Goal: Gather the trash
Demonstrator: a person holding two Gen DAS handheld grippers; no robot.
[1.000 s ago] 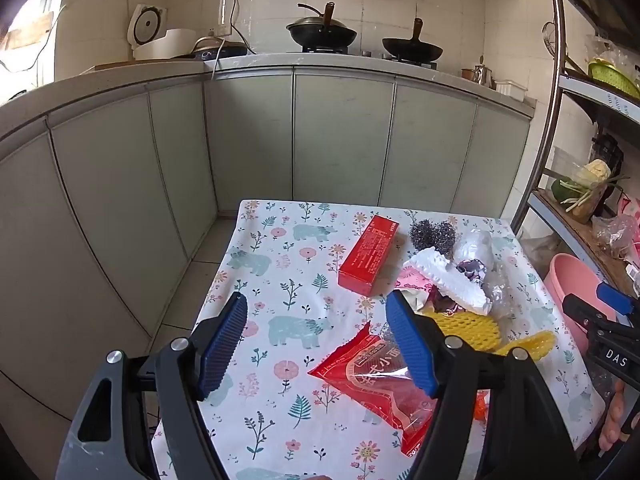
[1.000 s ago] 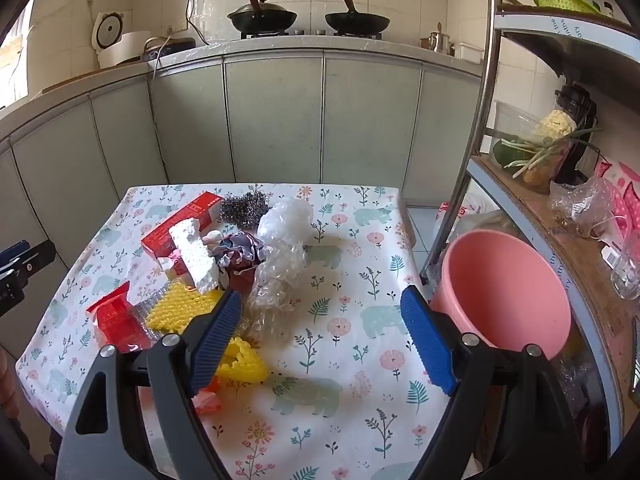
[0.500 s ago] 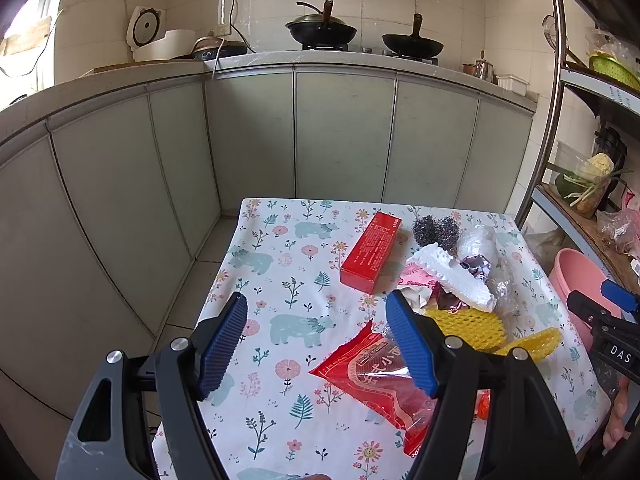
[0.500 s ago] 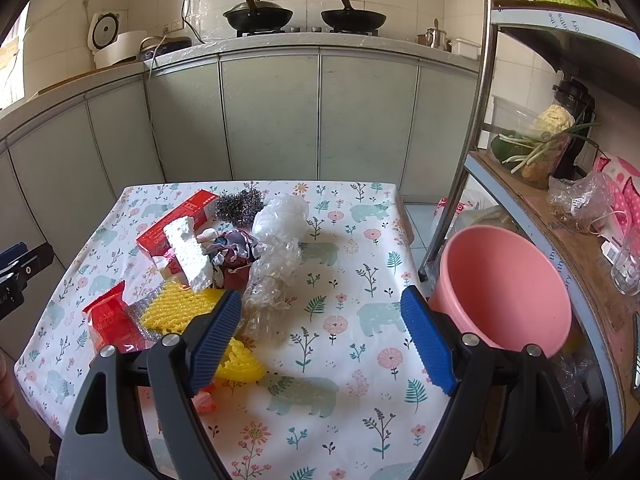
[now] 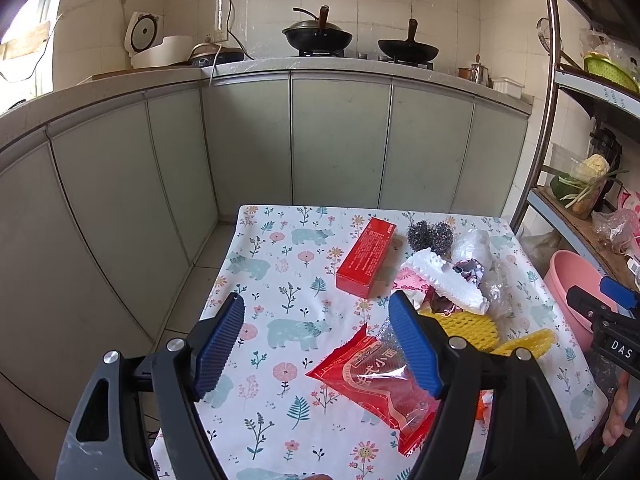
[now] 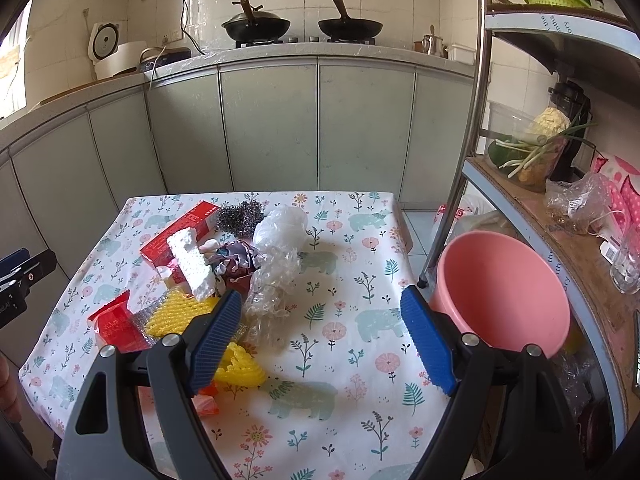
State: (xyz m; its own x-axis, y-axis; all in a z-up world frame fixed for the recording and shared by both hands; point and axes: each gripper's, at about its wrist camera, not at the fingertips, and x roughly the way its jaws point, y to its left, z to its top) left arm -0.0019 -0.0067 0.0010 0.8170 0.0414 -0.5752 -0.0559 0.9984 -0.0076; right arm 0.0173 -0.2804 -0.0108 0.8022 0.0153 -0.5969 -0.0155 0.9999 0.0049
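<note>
Both grippers hovered empty above a small table (image 6: pixel 360 360) covered with a floral, bear-printed cloth. On the left gripper (image 5: pixel 318 344), the blue ribbed fingers were spread wide above the near left part of the table, with a red plastic wrapper (image 5: pixel 380 376) lying flat just below its right finger. The right gripper (image 6: pixel 320 340) was likewise spread wide, over bare cloth. Trash lay clustered on the left half of the table: a red carton (image 6: pixel 180 232) at the far side, a steel scouring ball (image 6: pixel 240 218) beside it, a white foam strip (image 6: pixel 190 264) resting over crumpled wrappers, clear crumpled plastic (image 6: pixel 276 264), and yellow foam netting (image 6: pixel 176 314) nearer the camera. A pink bucket (image 6: pixel 500 292) stood just off the table's right edge, beside a metal shelf rack (image 6: pixel 472 120).
</note>
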